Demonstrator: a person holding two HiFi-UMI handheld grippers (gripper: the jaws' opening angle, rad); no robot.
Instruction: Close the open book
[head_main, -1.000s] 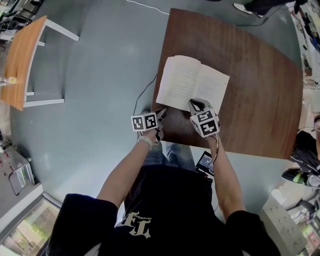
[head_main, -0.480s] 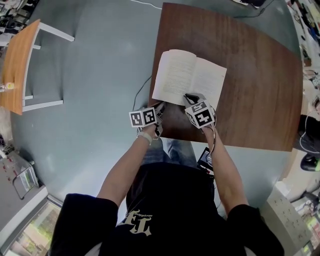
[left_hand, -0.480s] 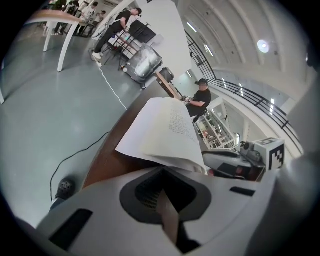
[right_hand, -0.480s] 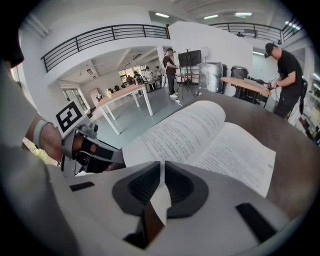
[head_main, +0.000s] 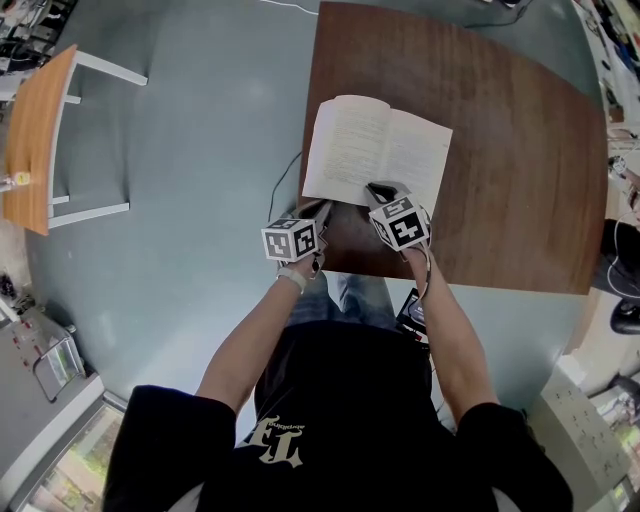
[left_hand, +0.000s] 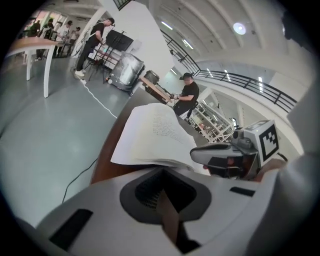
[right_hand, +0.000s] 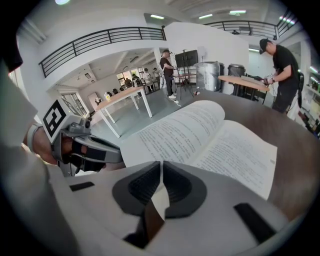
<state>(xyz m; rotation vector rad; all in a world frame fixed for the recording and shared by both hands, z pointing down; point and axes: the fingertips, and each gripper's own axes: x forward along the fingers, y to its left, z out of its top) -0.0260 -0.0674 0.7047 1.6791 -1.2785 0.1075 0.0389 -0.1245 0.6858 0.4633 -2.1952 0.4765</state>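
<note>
Plainly, the work sits at the near left corner of the dark wooden table (head_main: 500, 150), where the open book (head_main: 378, 150) lies face up with both pages spread. Its left page comes close to the table's left edge and its spine runs away from the person. The left gripper (left_hand: 163, 171) hangs just off the book's near left corner with its 2 jaws pressed together and nothing between them. The right gripper (right_hand: 161, 164) hovers over the near edge of the right-hand page, close to the spine, likewise clenched and empty. Neither appears to touch the paper yet, so closing has not begun. To do it well, I would slide the left tip low along the table and under the whole left half, cover included, rather than under a few loose leaves, since thin pages would probably buckle or crease if lifted alone. The right tip could press lightly on the right page near the spine, because the book may otherwise skid on the smooth wood. The lifted half should then swing over the spine in 1 slow arc and be laid down flat, the right tip pulling clear just before the pages meet.
</note>
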